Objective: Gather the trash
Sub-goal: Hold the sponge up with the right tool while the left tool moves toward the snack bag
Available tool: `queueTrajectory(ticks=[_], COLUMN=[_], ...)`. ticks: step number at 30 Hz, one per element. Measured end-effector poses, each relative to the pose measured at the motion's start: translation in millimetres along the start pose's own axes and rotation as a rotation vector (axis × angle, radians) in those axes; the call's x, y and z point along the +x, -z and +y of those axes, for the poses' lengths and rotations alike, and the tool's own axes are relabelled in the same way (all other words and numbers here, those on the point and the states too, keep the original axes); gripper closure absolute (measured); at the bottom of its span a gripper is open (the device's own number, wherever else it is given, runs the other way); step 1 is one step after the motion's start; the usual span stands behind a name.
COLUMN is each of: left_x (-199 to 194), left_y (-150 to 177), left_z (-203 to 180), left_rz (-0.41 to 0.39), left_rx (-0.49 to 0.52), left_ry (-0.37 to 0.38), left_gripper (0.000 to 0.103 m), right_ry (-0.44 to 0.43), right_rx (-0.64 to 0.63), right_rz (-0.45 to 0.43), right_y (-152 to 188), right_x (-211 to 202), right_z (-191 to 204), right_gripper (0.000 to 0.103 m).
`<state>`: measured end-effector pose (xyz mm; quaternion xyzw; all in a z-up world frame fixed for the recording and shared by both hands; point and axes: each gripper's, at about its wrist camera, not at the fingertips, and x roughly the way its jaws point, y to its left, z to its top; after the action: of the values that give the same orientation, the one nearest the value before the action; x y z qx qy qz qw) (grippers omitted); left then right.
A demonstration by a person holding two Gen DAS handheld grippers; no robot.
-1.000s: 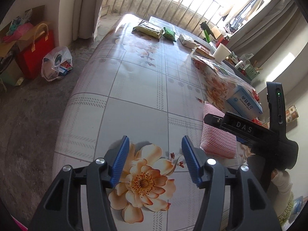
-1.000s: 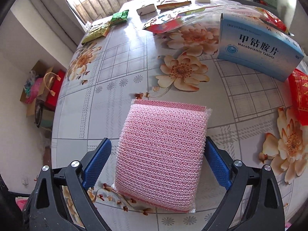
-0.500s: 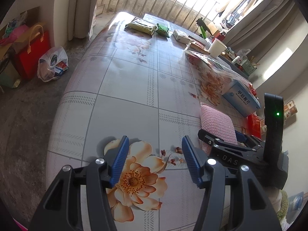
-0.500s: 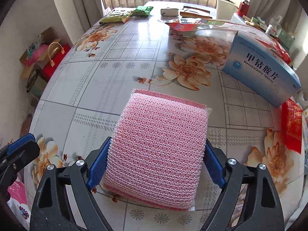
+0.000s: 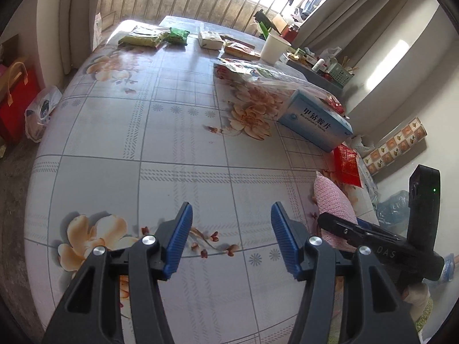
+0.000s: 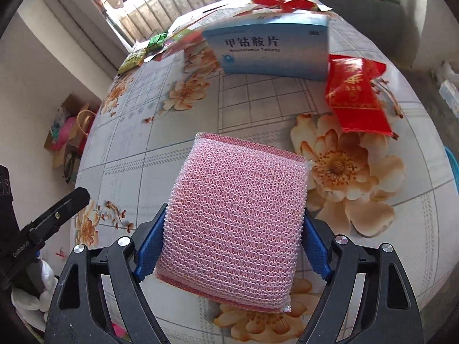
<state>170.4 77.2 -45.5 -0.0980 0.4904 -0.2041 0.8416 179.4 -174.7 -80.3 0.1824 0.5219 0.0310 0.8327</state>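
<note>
A pink mesh scrubbing sponge [image 6: 235,215] sits between the blue pads of my right gripper [image 6: 235,212]. The jaws are closing, and both pads press on the sponge's sides just above the flowered tablecloth [image 6: 137,154]. In the left wrist view the sponge [image 5: 330,200] sticks out ahead of the right gripper [image 5: 373,238] at the table's right edge. My left gripper [image 5: 231,215] hangs open over bare cloth with nothing between its fingers. Beyond the sponge lie a blue-and-white tablet box [image 6: 269,46] and a red packet [image 6: 358,94].
Farther up the table lie a clear plastic bag [image 5: 266,74], a white paper cup [image 5: 274,47], a white box [image 5: 210,40] and green [image 5: 178,34] and yellowish [image 5: 143,38] packets. On the floor at the left stand a red bag [image 5: 14,100] and a plastic bag [image 5: 40,111].
The right gripper's jaws have closed from beside the sponge onto its sides, and it has swung toward the tablet box and red packet. The left gripper has slid across the table, still open.
</note>
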Motion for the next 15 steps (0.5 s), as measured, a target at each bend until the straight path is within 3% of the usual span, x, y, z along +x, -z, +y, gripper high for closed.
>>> queueTrajectory(ticks=[6, 11, 15], left_x=[35, 72, 94], left_y=[-12, -25, -29], left_z=[-87, -154, -186], left_rz=[0.082, 0.113, 0.137], left_rx=[0.120, 0.203, 0.244], left_ry=[0.140, 0.158, 0.147], left_gripper=[0.048, 0.048, 0.048], right_ry=[-0.103, -0.086, -0.083], right_rx=[0.253, 0.433, 0.534], right_rz=[-0.091, -0.150, -0.160], right_y=[-12, -13, -12], right_x=[-61, -86, -88], right_z=[-88, -166, -206], right_gripper=[0.025, 0.025, 0.025])
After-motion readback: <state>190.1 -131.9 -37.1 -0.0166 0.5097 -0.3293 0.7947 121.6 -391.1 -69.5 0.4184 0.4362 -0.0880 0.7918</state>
